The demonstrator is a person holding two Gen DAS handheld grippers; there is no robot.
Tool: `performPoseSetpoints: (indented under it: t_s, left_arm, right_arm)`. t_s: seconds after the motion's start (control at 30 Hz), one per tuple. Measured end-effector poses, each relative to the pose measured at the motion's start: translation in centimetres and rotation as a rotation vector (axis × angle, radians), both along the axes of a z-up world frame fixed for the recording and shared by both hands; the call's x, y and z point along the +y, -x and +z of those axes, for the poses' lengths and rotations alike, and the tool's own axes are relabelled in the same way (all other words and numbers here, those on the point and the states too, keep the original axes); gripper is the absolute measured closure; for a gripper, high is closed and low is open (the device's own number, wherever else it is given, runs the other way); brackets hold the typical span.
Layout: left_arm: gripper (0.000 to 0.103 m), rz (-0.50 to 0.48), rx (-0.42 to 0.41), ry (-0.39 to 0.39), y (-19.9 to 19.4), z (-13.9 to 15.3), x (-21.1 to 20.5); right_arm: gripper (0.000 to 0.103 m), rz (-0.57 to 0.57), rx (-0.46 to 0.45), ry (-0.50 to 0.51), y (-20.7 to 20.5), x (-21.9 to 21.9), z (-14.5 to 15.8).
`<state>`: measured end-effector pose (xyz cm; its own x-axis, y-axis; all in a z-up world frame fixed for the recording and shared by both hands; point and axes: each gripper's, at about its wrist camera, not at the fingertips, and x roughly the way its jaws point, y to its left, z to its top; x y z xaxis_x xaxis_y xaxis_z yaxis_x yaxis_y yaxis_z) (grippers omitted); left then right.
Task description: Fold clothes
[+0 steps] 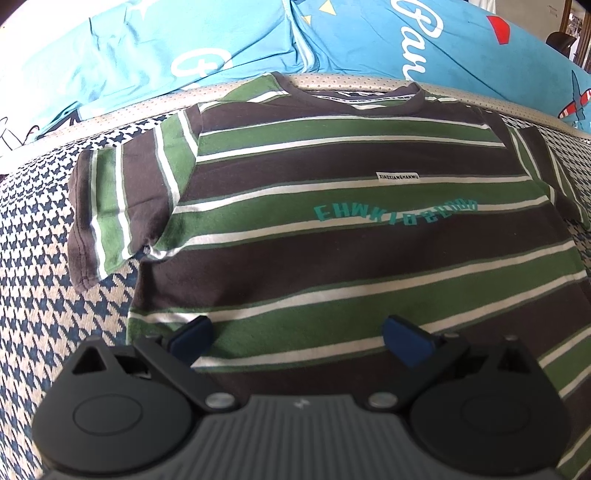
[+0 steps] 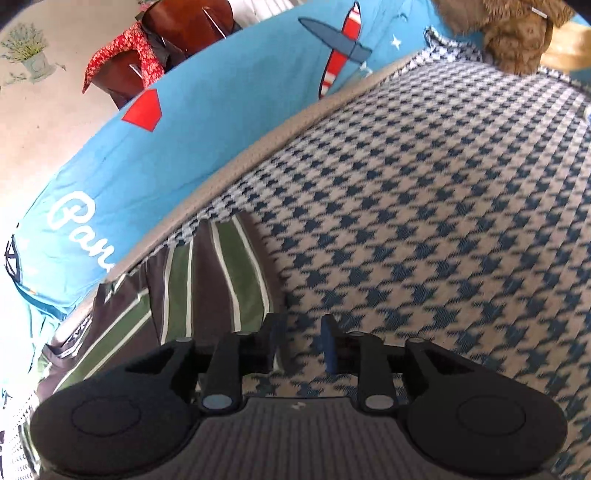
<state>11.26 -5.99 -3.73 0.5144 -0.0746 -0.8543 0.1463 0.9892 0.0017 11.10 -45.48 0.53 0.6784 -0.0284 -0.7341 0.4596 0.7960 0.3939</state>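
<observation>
A: The striped T-shirt (image 1: 332, 206) lies front-up and spread flat on a houndstooth bedcover (image 1: 48, 295), collar toward the blue printed pillows (image 1: 147, 48) at the far edge. The left gripper (image 1: 297, 338) hovers over the lower hem, jaws spread wide and holding nothing

B: And the right gripper (image 2: 301, 341)?

A: It is just off the shirt's right sleeve (image 2: 218, 273), over bare bedcover, jaws narrowly parted with only the check pattern showing between them, no cloth pinched

B: Then the folding looks barely begun. How should the first fold be done well?

A: Probably by pinching one side at the sleeve edge and at the hem on the same side, lifting only enough to clear the cover, and carrying both points across together so the crease runs straight along the stripes' ends

B: Any trouble with edges?

A: The collar sits close to the pale bed border (image 1: 351, 83) and the pillows, so there is little room beyond it. The left sleeve (image 1: 114, 214) lies flat with open cover beside it. To the right, the bedcover runs clear up to a brown plush toy (image 2: 517, 33), well apart from the shirt, so that is the freer side for swinging cloth
</observation>
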Motion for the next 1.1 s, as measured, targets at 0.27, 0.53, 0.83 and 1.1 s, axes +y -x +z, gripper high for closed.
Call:
performPoseSetpoints:
  t_s: [0.27, 0.53, 0.83, 1.1]
  left_arm:
    - [0.0, 0.001, 0.0, 0.003, 0.0, 0.0, 0.0]
    - [0.0, -0.002, -0.003, -0.009, 0.1, -0.1, -0.3]
    - [0.0, -0.002, -0.005, -0.013, 0.2, -0.1, -0.4]
    - [0.0, -0.002, -0.01, -0.019, 0.3, -0.2, -0.5]
  right_arm:
    - [0.076, 0.022, 0.023, -0.036, -0.8, 1.3, -0.8]
    - [0.073, 0.037, 0.056, 0.054, -1.2, 2.8, -0.8]
    - [0.085, 0.061, 0.11, 0.168, -1.9, 4.4, -0.4]
    - [0.081, 0.022, 0.018, 0.134, -1.5, 2.7, 1.0]
